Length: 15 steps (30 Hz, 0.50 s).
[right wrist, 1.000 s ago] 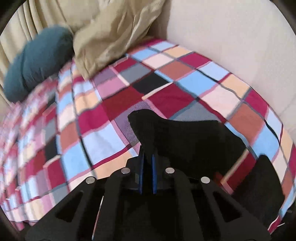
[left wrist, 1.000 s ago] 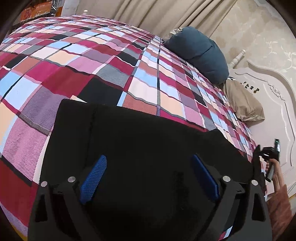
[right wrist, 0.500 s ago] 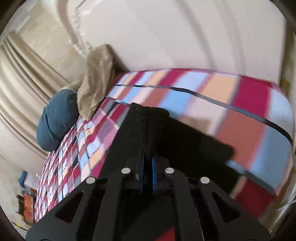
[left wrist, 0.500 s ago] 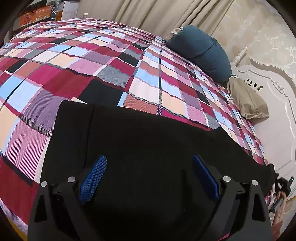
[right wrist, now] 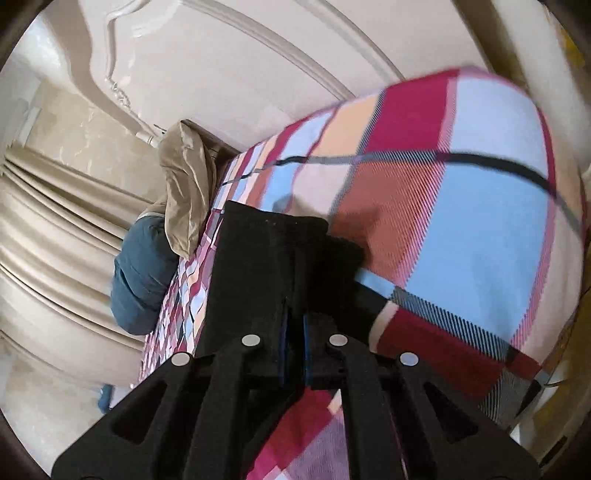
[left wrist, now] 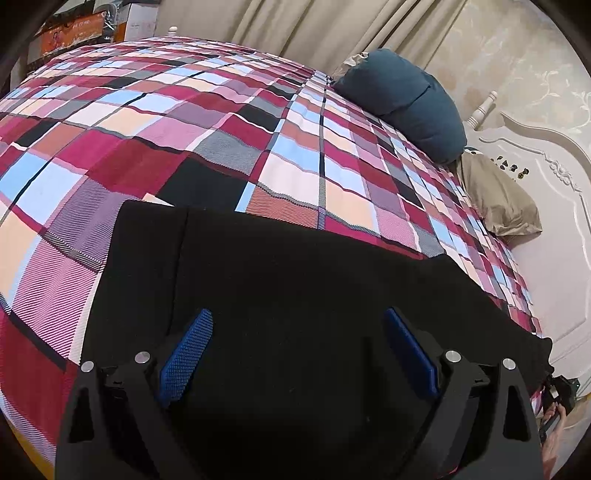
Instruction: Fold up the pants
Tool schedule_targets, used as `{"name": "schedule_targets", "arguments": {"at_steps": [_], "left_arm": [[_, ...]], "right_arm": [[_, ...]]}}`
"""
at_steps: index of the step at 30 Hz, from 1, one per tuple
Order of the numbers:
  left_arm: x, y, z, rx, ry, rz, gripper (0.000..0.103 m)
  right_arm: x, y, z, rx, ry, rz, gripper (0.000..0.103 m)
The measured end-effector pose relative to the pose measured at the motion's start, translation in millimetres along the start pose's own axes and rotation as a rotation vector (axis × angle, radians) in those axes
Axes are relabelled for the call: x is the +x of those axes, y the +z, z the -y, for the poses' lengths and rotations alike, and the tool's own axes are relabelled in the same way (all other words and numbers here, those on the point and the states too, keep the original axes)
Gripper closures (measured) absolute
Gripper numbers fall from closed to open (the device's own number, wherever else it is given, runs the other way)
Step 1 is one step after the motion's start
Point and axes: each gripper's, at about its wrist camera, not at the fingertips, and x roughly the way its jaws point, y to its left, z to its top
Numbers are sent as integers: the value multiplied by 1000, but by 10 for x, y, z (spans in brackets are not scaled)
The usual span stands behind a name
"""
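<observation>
— What do the pants (left wrist: 295, 288) look like?

— Black, matte, hardly any visible detail. In the left wrist view they lie spread flat on the bed (left wrist: 184, 140), across the near part of its plaid cover, stretching from the near left toward the right edge of the mattress. A lengthwise seam or fold line runs down the cloth close to the left end (it shows only as a faint ridge).

— And the left gripper (left wrist: 297, 354)?

— It hangs over the middle of the cloth with its jaws spread wide, the blue pads (left wrist: 186, 356) well apart and nothing between them.

— The right gripper (right wrist: 293, 345)?

— Its jaws are clenched on the pants (right wrist: 266, 266): a narrow bunch of black fabric runs out between the blue pads, at the bed's (right wrist: 461, 236) edge. Beyond the jaws the cloth ends in a straight hem with a small flap to its right.

— Anything else around?

— A dark teal pillow (left wrist: 406, 99) and a tan pillow (left wrist: 498, 199) lie at the far right by the white headboard (left wrist: 546, 173), with beige curtains (left wrist: 295, 26) behind the bed.
</observation>
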Motion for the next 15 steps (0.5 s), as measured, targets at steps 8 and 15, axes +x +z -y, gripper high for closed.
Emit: {"name": "schedule_targets", "arguments": {"at_steps": [8, 15], "left_arm": [[-3, -29, 36, 18, 18, 7, 10], [14, -49, 78, 37, 39, 5, 9]], "right_arm": [[-55, -33, -38, 5, 73, 9, 74], [-18, 71, -18, -33, -4, 30, 96]]}}
